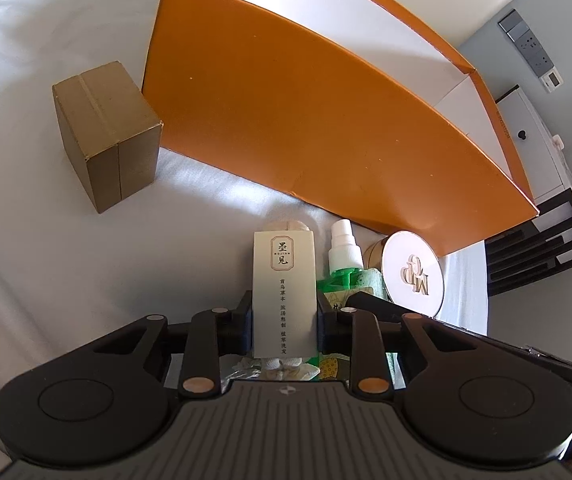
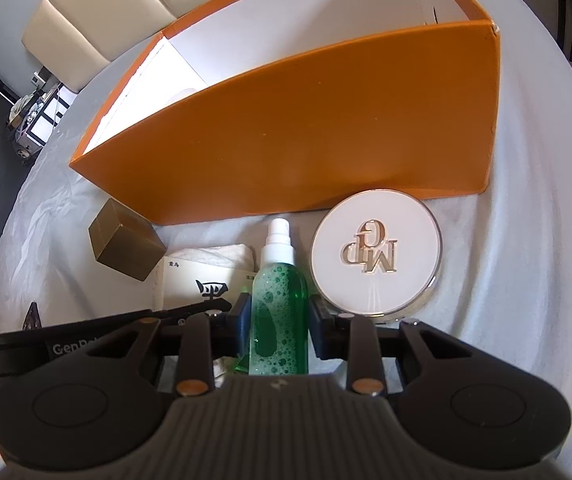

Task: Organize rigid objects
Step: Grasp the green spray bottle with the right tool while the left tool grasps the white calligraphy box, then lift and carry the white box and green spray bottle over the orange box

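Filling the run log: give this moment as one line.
left tool: shut on white carton | right tool: shut on green spray bottle | orange box: open | round compact, brown box: on cloth

1 orange box [image 2: 286,132], 1 brown carton [image 1: 106,132], 1 white packet [image 1: 284,288], 1 spray bottle [image 2: 280,308], 1 compact [image 2: 377,264].

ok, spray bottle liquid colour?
Green, bubbly, in the spray bottle with a white cap; clearest in right wrist view.
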Tool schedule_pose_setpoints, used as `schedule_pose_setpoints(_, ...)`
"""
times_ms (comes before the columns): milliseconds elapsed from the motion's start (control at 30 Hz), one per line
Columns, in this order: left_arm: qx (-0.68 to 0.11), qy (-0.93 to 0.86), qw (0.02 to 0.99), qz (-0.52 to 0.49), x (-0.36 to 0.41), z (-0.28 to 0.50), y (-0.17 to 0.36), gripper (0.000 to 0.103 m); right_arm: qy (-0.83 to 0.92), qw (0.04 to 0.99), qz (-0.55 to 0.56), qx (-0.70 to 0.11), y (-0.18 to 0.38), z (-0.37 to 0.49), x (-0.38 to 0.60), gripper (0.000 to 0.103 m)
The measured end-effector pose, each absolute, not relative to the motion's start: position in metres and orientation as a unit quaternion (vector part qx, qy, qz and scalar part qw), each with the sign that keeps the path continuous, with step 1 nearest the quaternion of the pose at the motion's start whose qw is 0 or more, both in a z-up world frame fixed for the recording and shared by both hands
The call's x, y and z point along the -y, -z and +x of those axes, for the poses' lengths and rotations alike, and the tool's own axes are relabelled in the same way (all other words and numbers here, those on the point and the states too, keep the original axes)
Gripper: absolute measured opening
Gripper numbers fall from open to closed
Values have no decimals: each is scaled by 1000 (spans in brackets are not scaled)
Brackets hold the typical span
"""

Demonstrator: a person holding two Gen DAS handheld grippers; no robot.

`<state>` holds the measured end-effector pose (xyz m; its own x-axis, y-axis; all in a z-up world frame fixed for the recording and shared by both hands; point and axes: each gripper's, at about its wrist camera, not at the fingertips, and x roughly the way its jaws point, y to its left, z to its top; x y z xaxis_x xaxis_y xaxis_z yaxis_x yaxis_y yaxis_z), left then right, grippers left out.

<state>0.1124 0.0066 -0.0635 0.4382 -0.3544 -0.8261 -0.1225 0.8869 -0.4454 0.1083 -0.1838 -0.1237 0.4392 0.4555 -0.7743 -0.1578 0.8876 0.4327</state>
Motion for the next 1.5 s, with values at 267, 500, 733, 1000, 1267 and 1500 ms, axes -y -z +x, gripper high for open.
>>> schedule_pose_setpoints(267,-522,66,820,-226,-11,105,57,31,-183,844,159,-478,116,100,195,29)
schedule_pose_setpoints(500,-486,67,844,-217,-16,88,32,31,-203,859,156,-443,97,85,202,29)
schedule_pose_setpoints(733,-422,100,876,-211,-16,73,-12,31,-220,879,159,-392,60,69,215,29)
schedule_pose_setpoints(1000,-366,140,895,-213,-12,102,-73,31,-223,905,136,-334,-10,88,226,29)
schedule_pose_setpoints(1267,-334,141,913,-185,4,179,-97,31,-127,934,17,-333,-50,158,218,29)
schedule_pose_setpoints(1500,-379,132,898,-182,4,233,-42,31,-56,894,-67,-439,12,228,202,29)
